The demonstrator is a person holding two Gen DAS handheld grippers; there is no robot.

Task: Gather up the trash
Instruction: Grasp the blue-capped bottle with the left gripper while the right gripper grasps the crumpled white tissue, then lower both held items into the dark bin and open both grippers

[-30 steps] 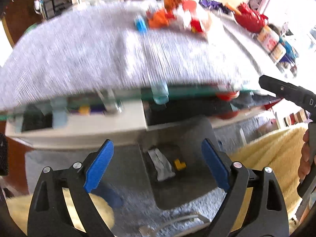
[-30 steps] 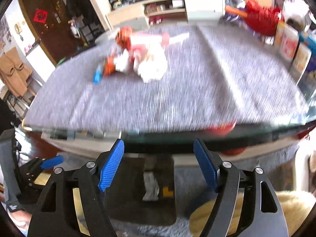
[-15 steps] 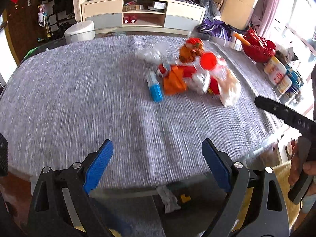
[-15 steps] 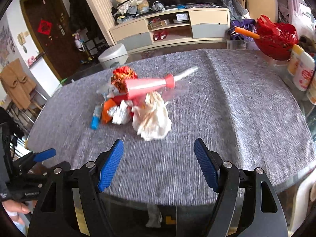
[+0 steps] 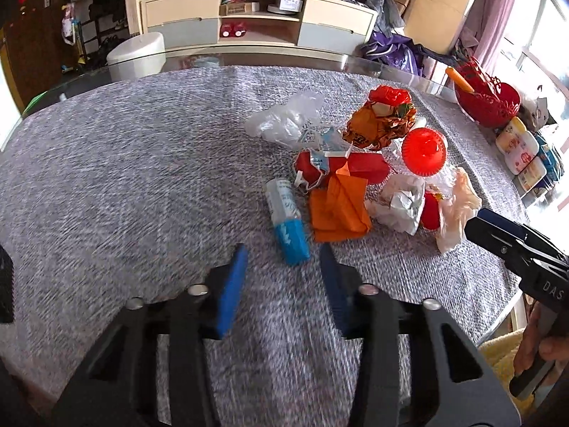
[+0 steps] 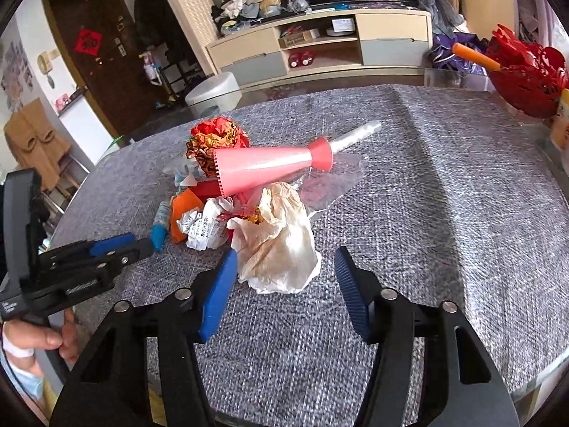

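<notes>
A pile of trash lies on the grey table cloth [image 5: 124,178]. It holds a blue-and-white tube [image 5: 287,217], orange paper [image 5: 338,210], crumpled white paper [image 5: 402,203], a red cone [image 5: 423,151], a clear plastic bag [image 5: 284,121] and a red-gold wrapper ball [image 5: 382,121]. My left gripper [image 5: 282,277] is open and empty, just short of the tube. In the right wrist view my right gripper [image 6: 284,281] is open and empty, its fingers either side of a crumpled cream tissue [image 6: 281,245]. The pink-red cone [image 6: 270,170] lies behind it.
A red basket [image 5: 487,98] and several bottles [image 5: 522,153] stand at the table's right edge. A low cabinet [image 5: 256,21] and a white bin [image 5: 137,51] stand beyond the table. The table's near edge is close under both grippers.
Both grippers rose from below the table edge to above the cloth and moved in on the trash pile. Their jaws narrowed but stay open.
</notes>
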